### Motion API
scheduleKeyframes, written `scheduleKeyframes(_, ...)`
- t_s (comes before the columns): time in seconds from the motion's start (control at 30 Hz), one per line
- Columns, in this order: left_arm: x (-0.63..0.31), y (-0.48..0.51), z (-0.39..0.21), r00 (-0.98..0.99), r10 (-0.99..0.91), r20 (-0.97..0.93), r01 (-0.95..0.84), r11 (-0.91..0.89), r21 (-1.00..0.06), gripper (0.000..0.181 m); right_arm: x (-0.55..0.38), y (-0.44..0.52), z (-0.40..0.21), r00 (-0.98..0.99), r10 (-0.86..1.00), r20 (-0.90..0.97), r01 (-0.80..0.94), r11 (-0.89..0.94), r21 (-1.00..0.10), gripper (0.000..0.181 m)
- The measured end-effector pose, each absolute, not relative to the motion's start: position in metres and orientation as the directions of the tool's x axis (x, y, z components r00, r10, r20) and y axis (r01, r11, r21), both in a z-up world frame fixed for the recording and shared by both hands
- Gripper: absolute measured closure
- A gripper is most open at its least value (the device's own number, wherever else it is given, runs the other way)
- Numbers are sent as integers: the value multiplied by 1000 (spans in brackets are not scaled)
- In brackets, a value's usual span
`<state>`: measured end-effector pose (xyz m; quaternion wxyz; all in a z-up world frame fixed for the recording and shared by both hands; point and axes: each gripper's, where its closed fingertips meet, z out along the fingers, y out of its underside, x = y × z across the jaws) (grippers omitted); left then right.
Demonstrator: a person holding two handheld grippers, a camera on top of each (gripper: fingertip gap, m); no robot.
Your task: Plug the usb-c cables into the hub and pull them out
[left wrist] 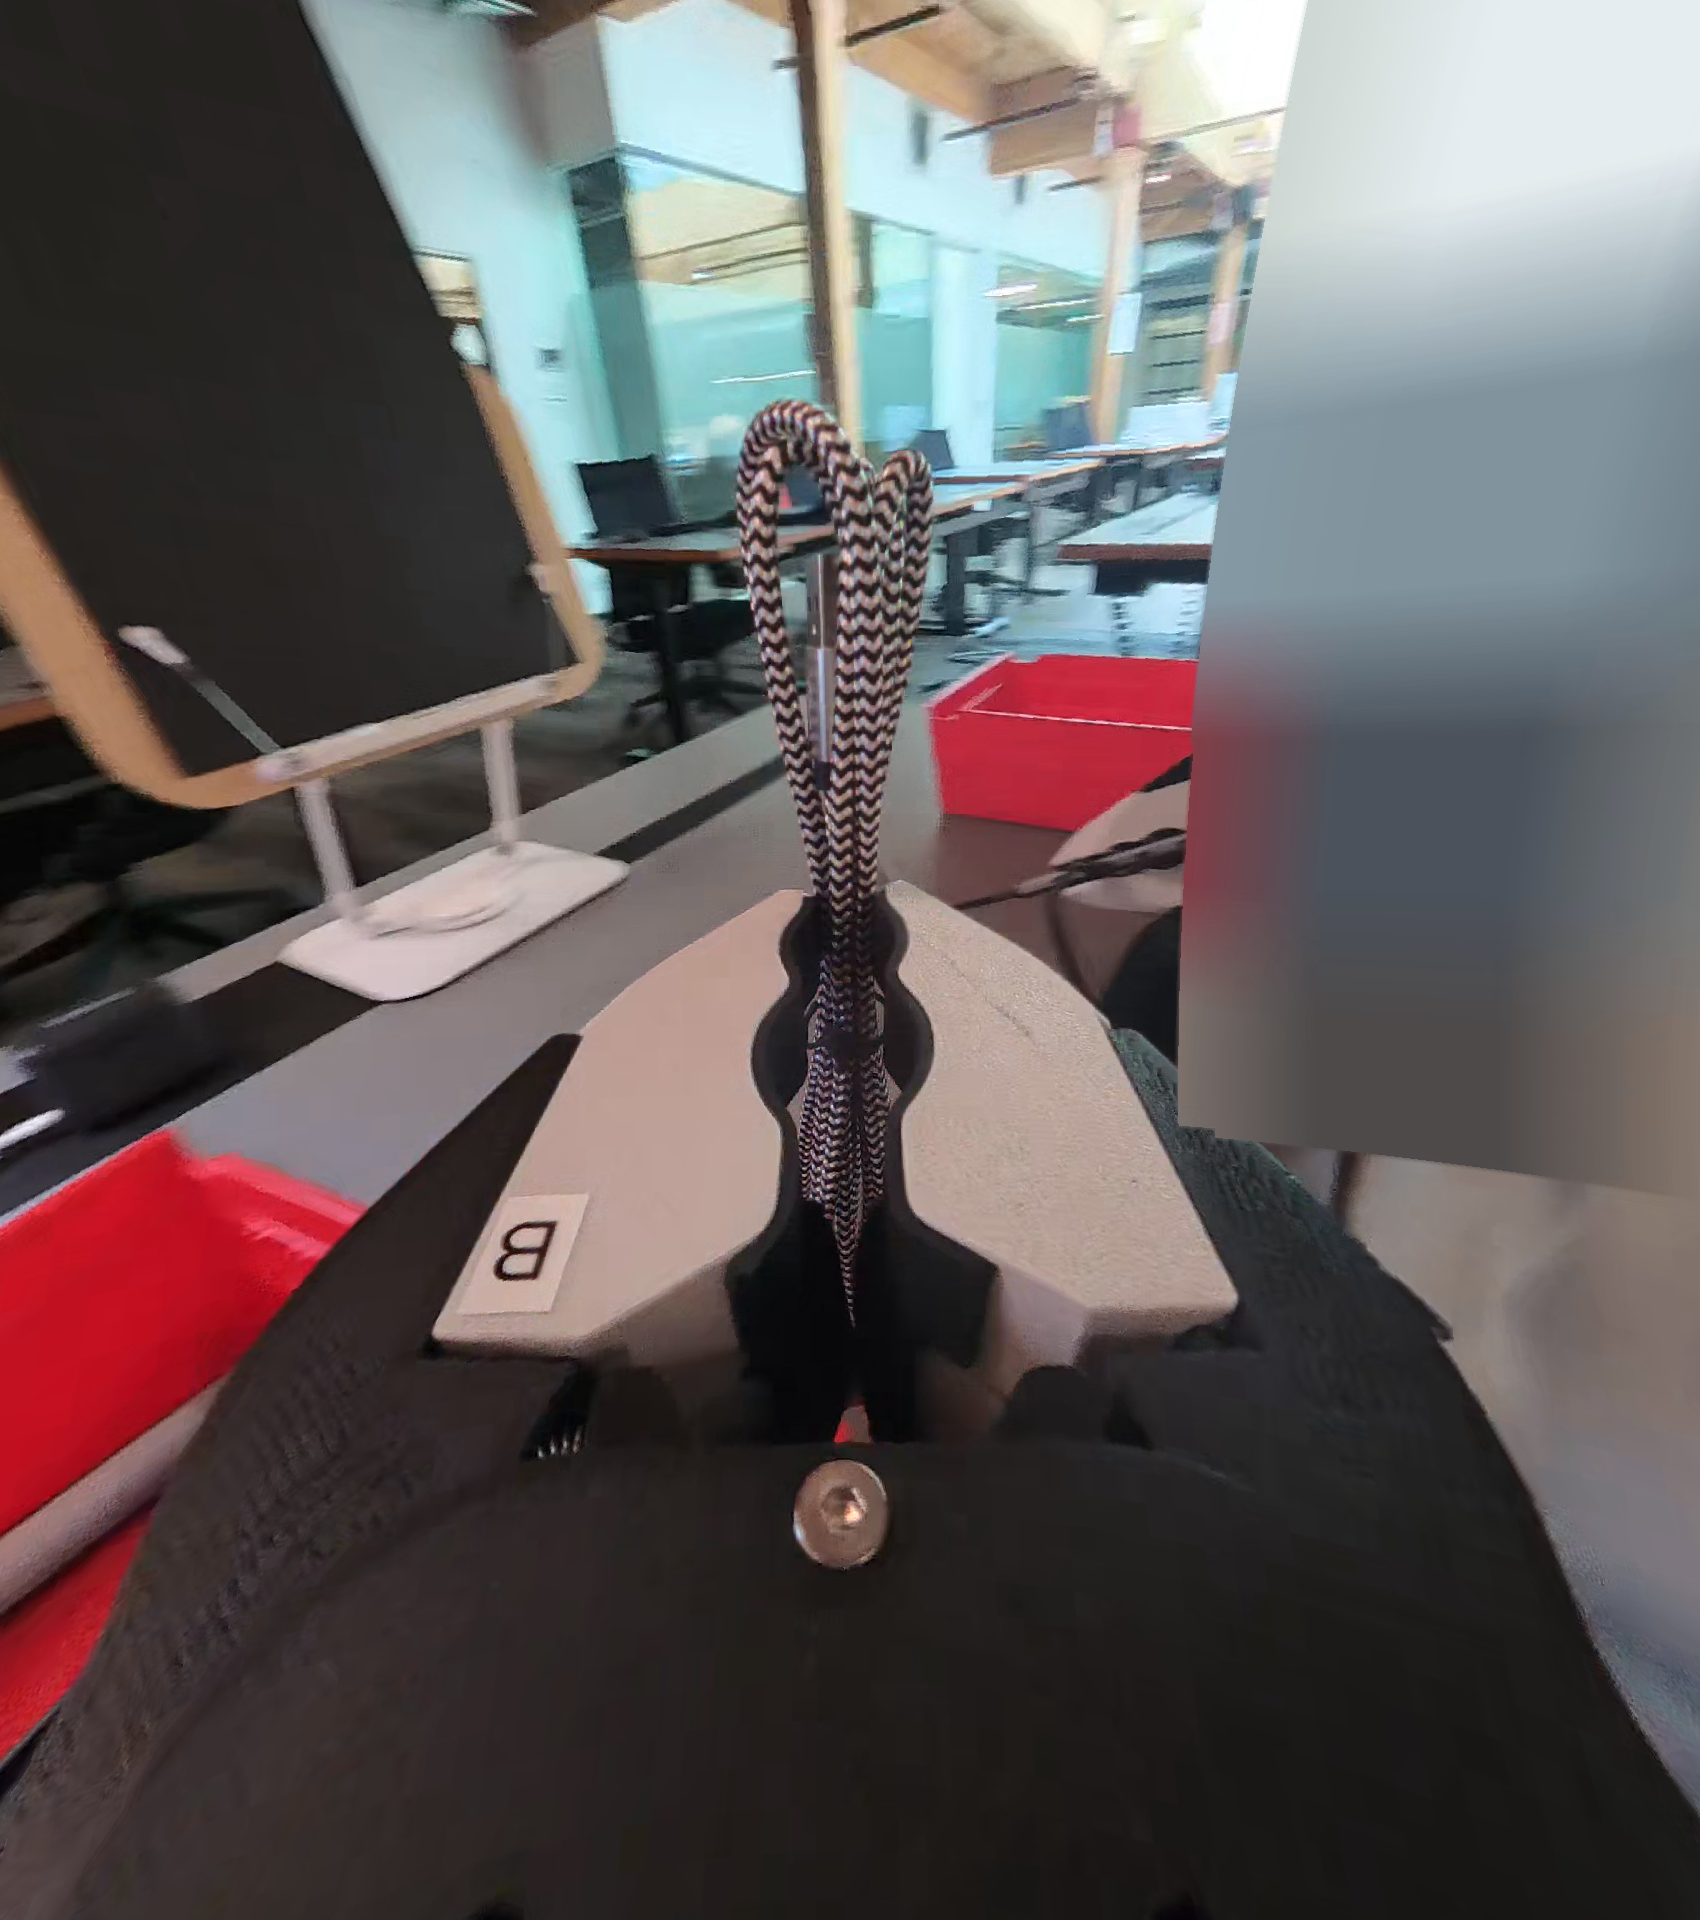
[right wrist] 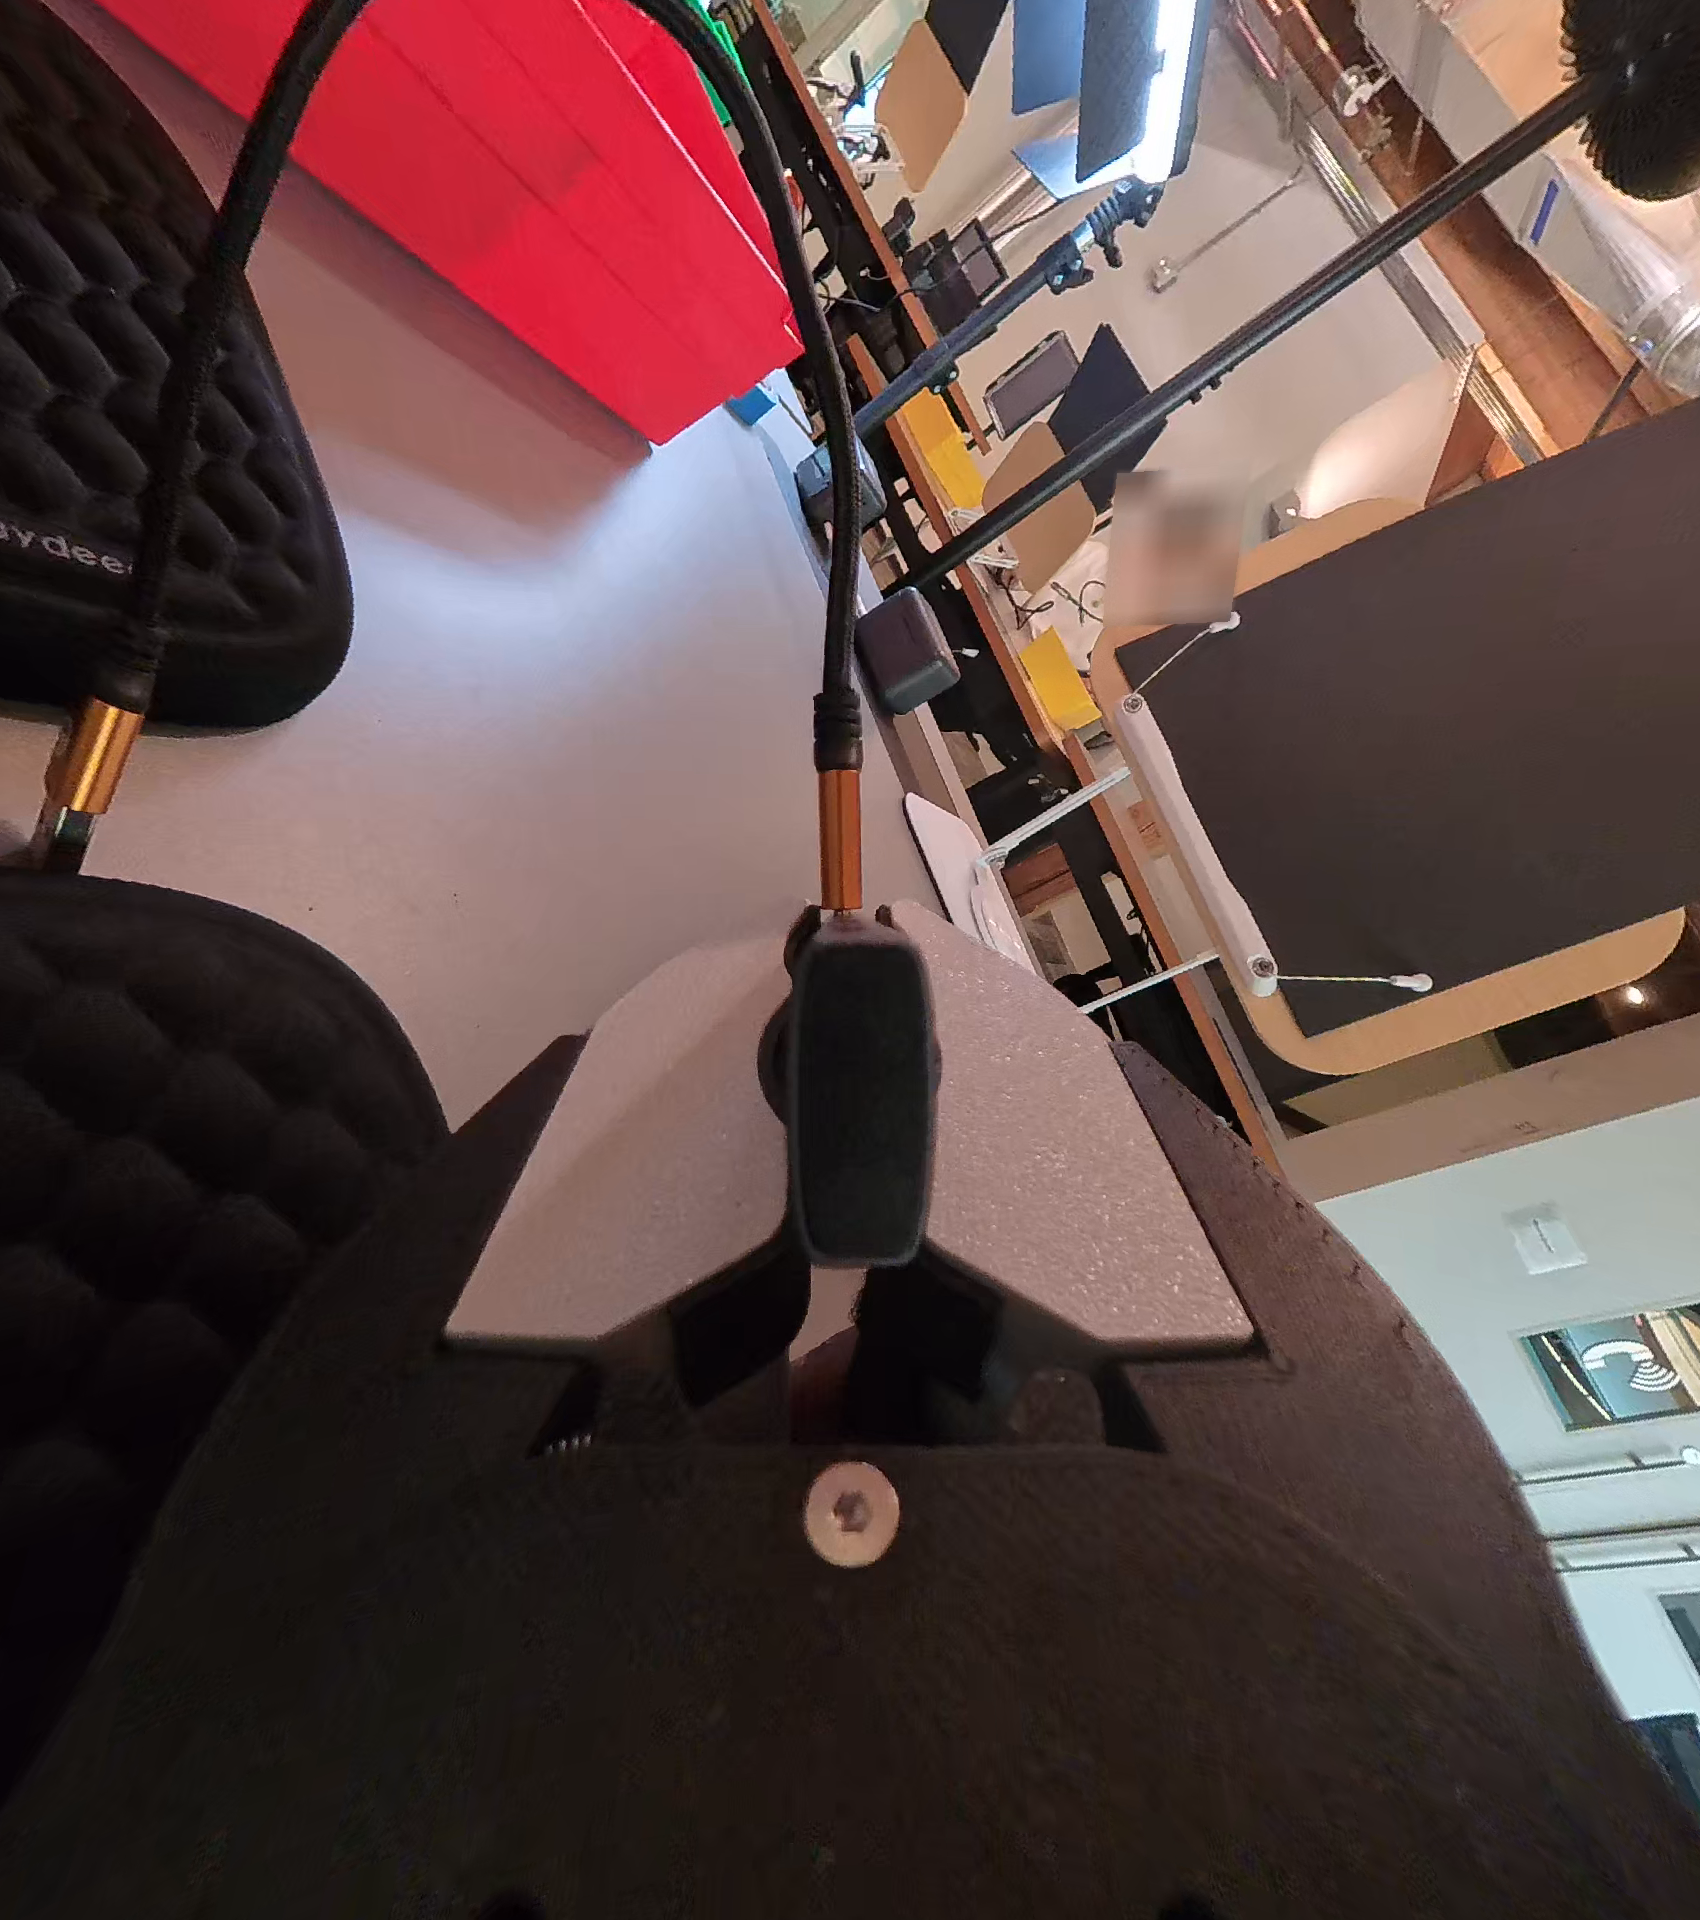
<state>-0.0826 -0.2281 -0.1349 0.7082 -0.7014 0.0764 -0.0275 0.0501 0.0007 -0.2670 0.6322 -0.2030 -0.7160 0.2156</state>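
Observation:
My left gripper (left wrist: 846, 920) is shut on a black-and-white braided cable (left wrist: 825, 623), bundled into loops that stick up past the fingertips. A silver connector (left wrist: 818, 675) shows between the loops. My right gripper (right wrist: 851, 925) is shut on a small dark grey hub (right wrist: 858, 1101) held lengthwise between the fingers. A black braided cable (right wrist: 804, 343) with an orange collar (right wrist: 839, 836) meets the hub's far end and looks plugged in. It arcs up and back to its other orange-collared plug (right wrist: 93, 764), which rests on the grey table (right wrist: 534, 644).
Red bins stand on the table (left wrist: 1064, 738) (left wrist: 25, 1382) (right wrist: 534, 197). Black padded mats (right wrist: 67, 343) (right wrist: 98, 1143) lie to the left of the right gripper. A black panel with a wooden rim (left wrist: 202, 395) stands on a white stand. Light stands (right wrist: 1189, 384) are beyond the table edge. The gap from one gripper's tips to the other's is roughly 30 cm.

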Motion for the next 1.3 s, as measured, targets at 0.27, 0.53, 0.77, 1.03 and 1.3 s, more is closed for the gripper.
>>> scheduleKeyframes(0.27,-49,-184,-218,880,-170,-444,-464,-509,-724,173,57,17,-265,-91,531,842,45,847,-530,171)
scheduleKeyframes(0.53,-27,-166,-332,647,-422,-635,-644,-749,-159,173,83,42,-260,-87,452,888,22,892,-452,171)
scheduleKeyframes(0.77,8,-174,-329,847,-454,-276,-532,-724,-439,138,80,47,-268,-99,419,902,67,908,-414,171)
scheduleKeyframes(1.03,14,-173,-285,859,-489,-152,-458,-602,-654,139,79,45,-270,-106,423,900,68,906,-418,171)
scheduleKeyframes(1.3,-24,-224,-252,910,-332,-247,-413,-680,-606,143,77,43,-270,-106,434,895,58,901,-430,171)
